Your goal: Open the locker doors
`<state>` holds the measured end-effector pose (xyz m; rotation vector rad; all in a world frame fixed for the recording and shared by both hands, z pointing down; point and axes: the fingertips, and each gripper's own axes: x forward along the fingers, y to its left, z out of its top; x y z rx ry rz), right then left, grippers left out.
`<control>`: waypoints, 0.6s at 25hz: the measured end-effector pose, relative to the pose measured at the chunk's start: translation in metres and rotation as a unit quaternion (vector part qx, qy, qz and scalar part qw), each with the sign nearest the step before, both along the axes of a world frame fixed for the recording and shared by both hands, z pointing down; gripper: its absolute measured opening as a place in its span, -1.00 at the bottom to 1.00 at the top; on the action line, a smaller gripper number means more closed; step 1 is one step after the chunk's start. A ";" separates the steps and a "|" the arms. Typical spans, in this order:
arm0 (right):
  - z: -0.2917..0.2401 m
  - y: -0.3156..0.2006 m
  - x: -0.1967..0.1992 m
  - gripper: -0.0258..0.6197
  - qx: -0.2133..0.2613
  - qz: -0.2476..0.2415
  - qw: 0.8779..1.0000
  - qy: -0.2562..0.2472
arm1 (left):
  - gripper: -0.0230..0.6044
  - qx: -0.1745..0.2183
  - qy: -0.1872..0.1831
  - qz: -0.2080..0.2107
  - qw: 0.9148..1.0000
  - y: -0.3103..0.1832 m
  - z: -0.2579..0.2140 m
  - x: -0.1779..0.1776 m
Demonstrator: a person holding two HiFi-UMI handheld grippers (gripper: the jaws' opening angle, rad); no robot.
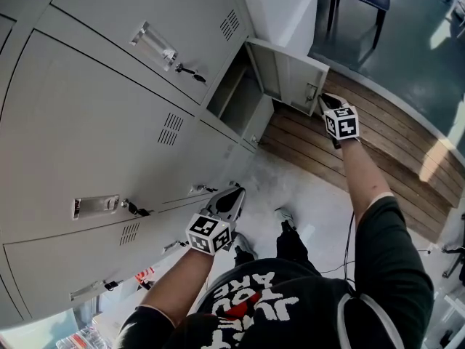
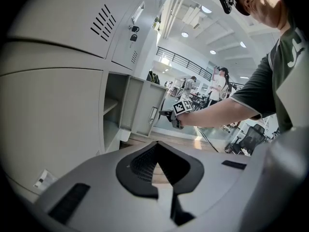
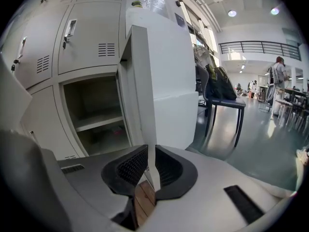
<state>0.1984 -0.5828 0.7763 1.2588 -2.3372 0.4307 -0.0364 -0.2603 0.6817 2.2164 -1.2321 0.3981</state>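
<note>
Currently I am pinching the free edge of the open locker door [image 3: 143, 86] with my right gripper [image 3: 150, 154], its dark pads [image 3: 126, 169] pressing on either side of the thin grey panel. In the head view that door [image 1: 292, 73] is standing swung out from the far end of the bank of lockers [image 1: 80, 129], over the wooden floor strip [image 1: 378, 140], and the right gripper [image 1: 324, 102] is meeting it at its outer edge beside the handle. The open compartment [image 3: 94, 112] is showing a shelf inside.

I am holding my left gripper [image 1: 234, 193] nearer to me, close to the lower lockers on the left, with its jaws pressed together and nothing between them. Its own view is showing the left gripper [image 2: 157, 151] pointing towards the open door and the right gripper [image 2: 176, 114] on it. The other locker doors are sitting closed, with keys [image 1: 190, 71] hanging in the locks. A dark chair [image 3: 224, 103] is standing to the right beyond the door.
</note>
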 end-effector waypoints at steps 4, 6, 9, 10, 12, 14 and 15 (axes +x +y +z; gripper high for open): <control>0.000 -0.008 0.005 -0.71 0.001 0.001 1.000 0.001 | -0.92 0.003 -0.001 -0.001 1.000 -0.006 -0.001 0.005; 0.000 -0.012 0.007 -0.71 0.001 0.001 1.000 0.003 | -0.92 0.003 -0.001 -0.002 1.000 -0.010 -0.002 0.008; 0.000 -0.018 0.009 -0.71 0.001 -0.002 1.000 0.006 | -0.92 0.005 0.000 -0.003 1.000 -0.016 -0.004 0.013; 0.000 -0.019 0.009 -0.71 0.001 -0.003 1.000 0.007 | -0.92 0.006 0.000 -0.002 1.000 -0.017 -0.004 0.015; 0.000 -0.021 0.010 -0.71 0.000 -0.005 1.000 0.010 | -0.92 0.007 0.000 -0.001 1.000 -0.021 -0.005 0.019; 0.000 -0.024 0.012 -0.71 0.000 -0.006 1.000 0.013 | -0.92 0.008 0.000 0.001 1.000 -0.023 -0.006 0.023; 0.000 -0.025 0.013 -0.71 0.000 -0.006 1.000 0.013 | -0.92 0.008 0.000 0.001 1.000 -0.025 -0.007 0.024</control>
